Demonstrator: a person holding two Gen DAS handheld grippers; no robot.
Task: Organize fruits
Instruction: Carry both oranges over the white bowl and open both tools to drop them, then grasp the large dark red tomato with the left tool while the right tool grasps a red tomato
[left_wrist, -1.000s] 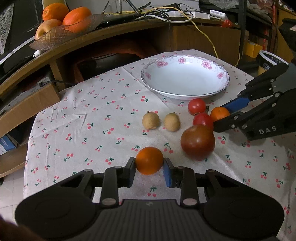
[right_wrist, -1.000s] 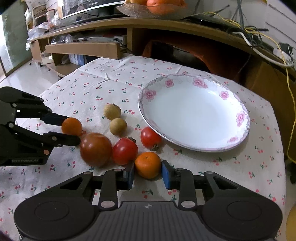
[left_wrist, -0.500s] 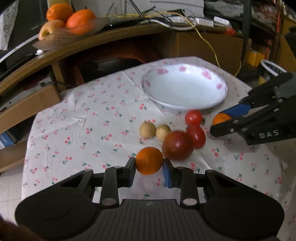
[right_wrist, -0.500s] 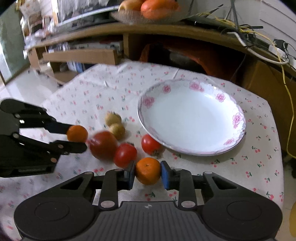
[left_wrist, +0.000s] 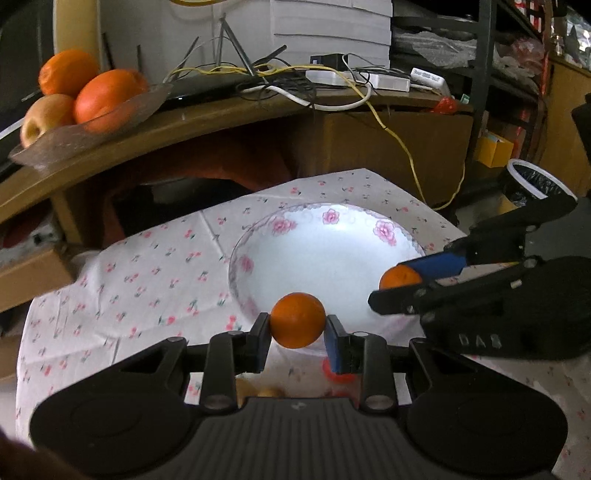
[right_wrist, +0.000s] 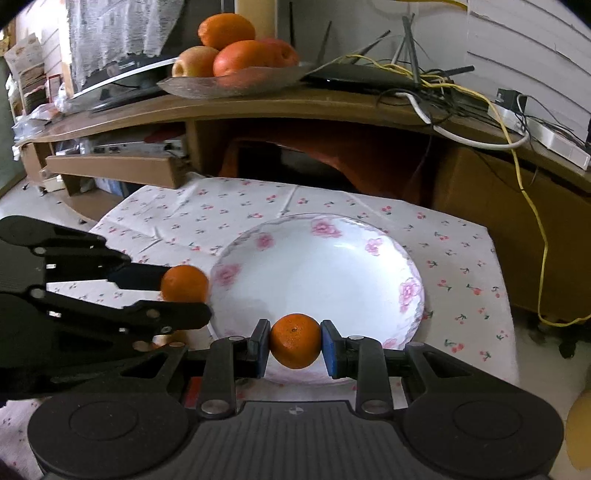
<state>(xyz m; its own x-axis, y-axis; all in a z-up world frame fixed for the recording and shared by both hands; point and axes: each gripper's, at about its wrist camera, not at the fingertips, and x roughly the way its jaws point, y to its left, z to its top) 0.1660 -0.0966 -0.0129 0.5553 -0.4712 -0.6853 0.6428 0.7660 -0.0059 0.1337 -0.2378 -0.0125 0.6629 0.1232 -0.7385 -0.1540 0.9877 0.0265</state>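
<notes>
My left gripper (left_wrist: 297, 326) is shut on a small orange tangerine (left_wrist: 297, 320) and holds it in the air at the near rim of the white flowered plate (left_wrist: 258, 236). My right gripper (right_wrist: 294, 343) is shut on a second tangerine (right_wrist: 295, 340), also raised at the plate's (right_wrist: 410, 291) near rim. Each gripper shows in the other's view: the right one (left_wrist: 399, 286) at the plate's right side, the left one (right_wrist: 184, 291) at its left side. The plate holds nothing. A red tomato (left_wrist: 338, 373) and pale round fruits (left_wrist: 267, 391) lie on the cloth below the left fingers, mostly hidden.
The table wears a white cherry-print cloth (left_wrist: 140, 280). Behind it a wooden shelf (right_wrist: 295, 107) carries a glass dish of oranges and an apple (right_wrist: 236, 55) and tangled cables (right_wrist: 443, 92). A bin with a dark liner (left_wrist: 532, 181) stands at the far right.
Both grippers have lifted their tangerines off the cloth and carried them forward to the plate's near rim. The dark red fruit that rolled on the cloth is out of view.
</notes>
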